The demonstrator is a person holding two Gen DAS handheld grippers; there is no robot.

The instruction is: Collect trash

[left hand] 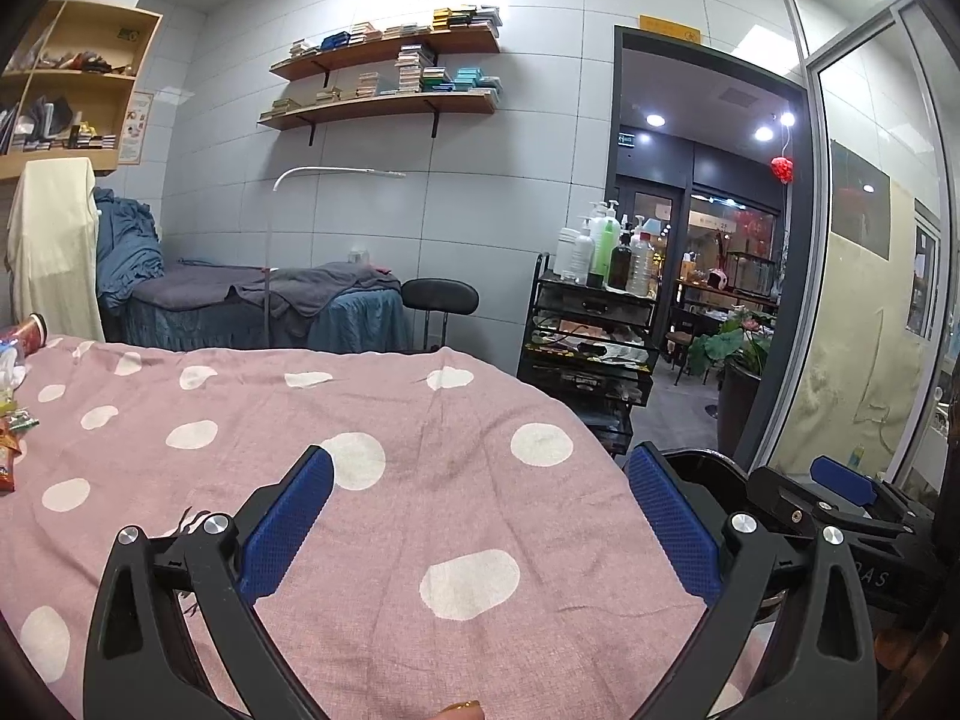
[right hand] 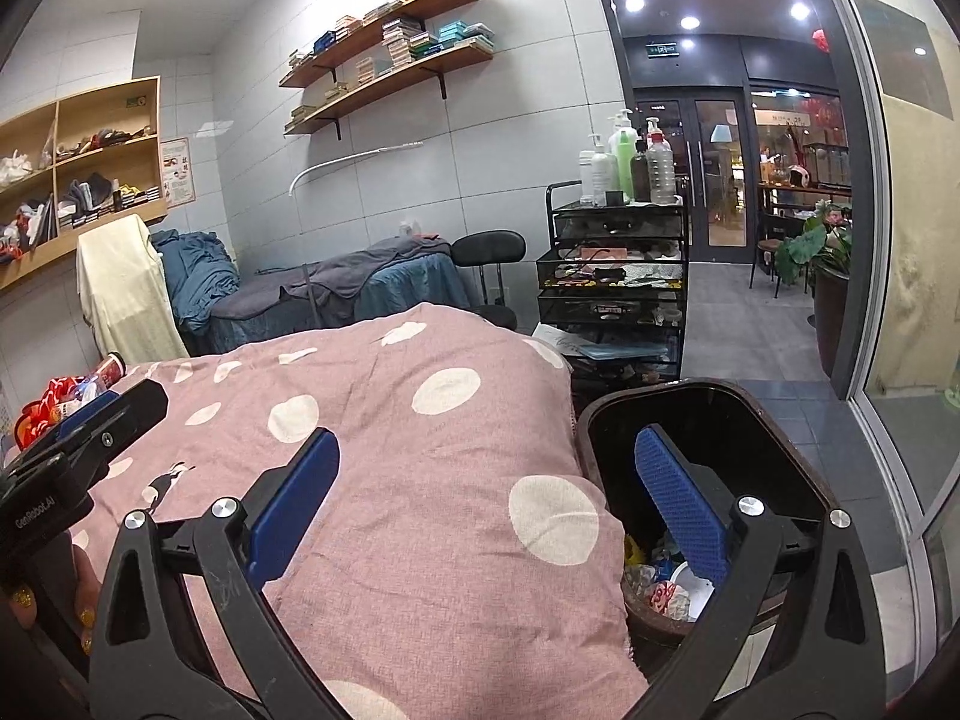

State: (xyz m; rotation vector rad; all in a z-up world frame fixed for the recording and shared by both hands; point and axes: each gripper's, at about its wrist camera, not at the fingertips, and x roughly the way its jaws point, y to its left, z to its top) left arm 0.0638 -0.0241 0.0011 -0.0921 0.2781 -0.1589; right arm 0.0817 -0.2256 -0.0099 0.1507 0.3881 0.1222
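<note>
Trash pile (left hand: pixel 12 414) cut off left

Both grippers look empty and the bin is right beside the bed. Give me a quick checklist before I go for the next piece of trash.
1. Left gripper empty, jaws wide open: ok.
2. Right gripper empty, jaws wide open: ok.
3. Trash bin open-topped beside the pink dotted blanket, with wrappers already in the bottom and room left: ok.
4. Remaining trash located: wrappers and a red can lie at the blanket's far left edge: ok.
5. Path across the blanket to that pile free of objects: ok.
6. Exact number and type of pieces left: cannot tell, since the pile sits at the frame edge, partly hidden by the left gripper.
</note>
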